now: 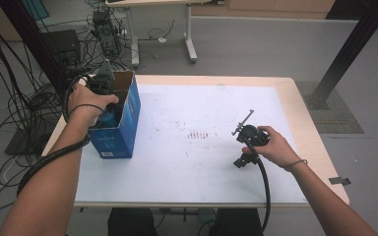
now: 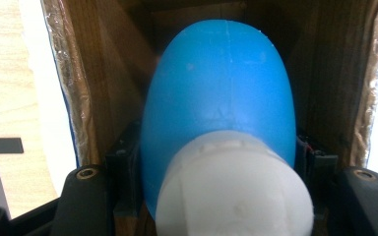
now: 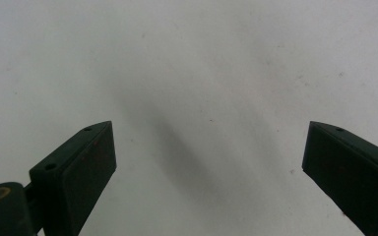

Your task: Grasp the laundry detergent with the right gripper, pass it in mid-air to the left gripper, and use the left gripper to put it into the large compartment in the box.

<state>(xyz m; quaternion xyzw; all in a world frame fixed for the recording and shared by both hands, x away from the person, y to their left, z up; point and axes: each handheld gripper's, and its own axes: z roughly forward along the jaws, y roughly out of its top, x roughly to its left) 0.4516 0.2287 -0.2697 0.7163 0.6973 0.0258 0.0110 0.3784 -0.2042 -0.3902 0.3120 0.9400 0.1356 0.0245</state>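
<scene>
my left gripper (image 1: 104,93) is down inside the open top of the blue cardboard box (image 1: 128,125), and its jaws are clamped on the sides of a blue bottle with a white cap (image 2: 219,128). the cap end faces back toward me and the rounded blue body points deeper into the box. my right gripper (image 3: 209,167) rests low over the white sheet on the tabletop (image 1: 202,162), jaws spread wide with nothing between them.

the risks, as i judge them: the bottle is smooth and curved, and the jaws hold it near where it narrows toward the cap, so it could squirt forward out of the grip or twist if i tug. the box walls sit close on both sides of the jaws, with ragged taped edges at the opening (image 2: 71,88), so a crooked move could catch a jaw or the bottle on the cardboard. the box looks light and nothing pins it down, so any snag would likely drag or tip it.

the box stands near the left edge of the tabletop, so there is little spare surface on that side. to its right the sheet lies bare up to my right gripper, which is well apart. that is the open room for setting the bottle down or for bracing the box.
</scene>
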